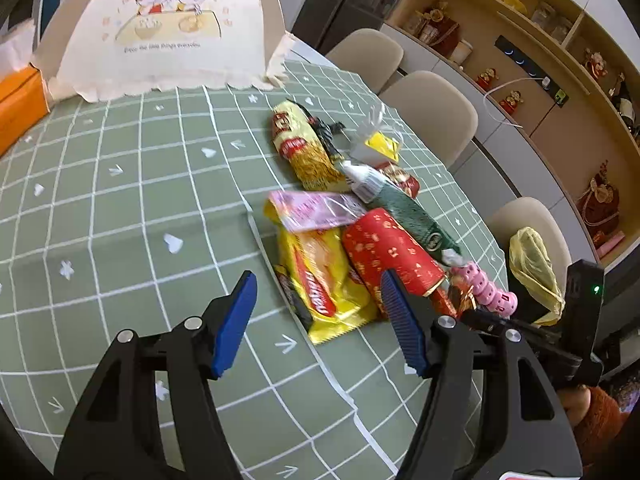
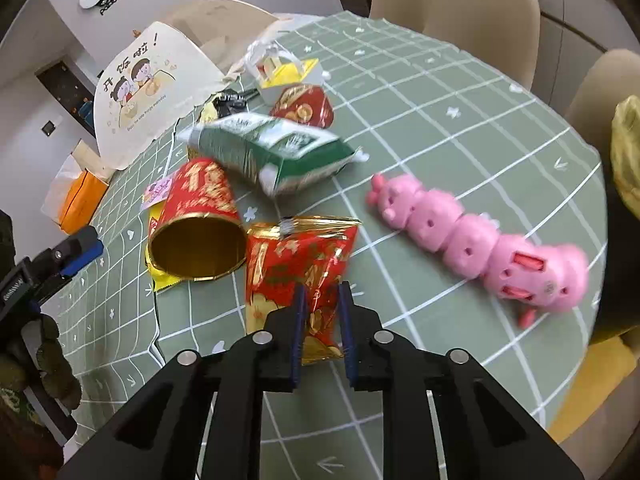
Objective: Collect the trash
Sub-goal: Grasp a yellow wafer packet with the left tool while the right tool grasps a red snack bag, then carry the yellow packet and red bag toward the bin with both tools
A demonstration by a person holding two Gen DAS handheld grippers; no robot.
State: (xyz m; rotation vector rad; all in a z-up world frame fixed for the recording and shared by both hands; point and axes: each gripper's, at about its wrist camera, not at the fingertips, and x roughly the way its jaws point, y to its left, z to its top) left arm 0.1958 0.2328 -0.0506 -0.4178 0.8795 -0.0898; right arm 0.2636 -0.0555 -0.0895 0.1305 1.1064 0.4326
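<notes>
A heap of trash lies on the green checked tablecloth (image 1: 120, 200). In the left wrist view my left gripper (image 1: 320, 320) is open, its blue pads on either side of a yellow snack wrapper (image 1: 320, 280). Behind it lie a red paper cup (image 1: 392, 252), a green packet (image 1: 412, 216), a pink wrapper (image 1: 316, 208) and a yellow noodle bag (image 1: 304, 148). In the right wrist view my right gripper (image 2: 323, 328) is shut on the near edge of a red and gold foil wrapper (image 2: 300, 264). The red cup (image 2: 196, 220) and the green packet (image 2: 272, 148) lie just beyond.
A pink toy caterpillar (image 2: 480, 240) lies right of the foil wrapper. A white mesh food cover (image 1: 168, 28) and an orange tissue box (image 1: 20, 104) stand at the back. Beige chairs (image 1: 432, 112) line the table's far edge; a yellow bag (image 1: 532, 268) hangs there.
</notes>
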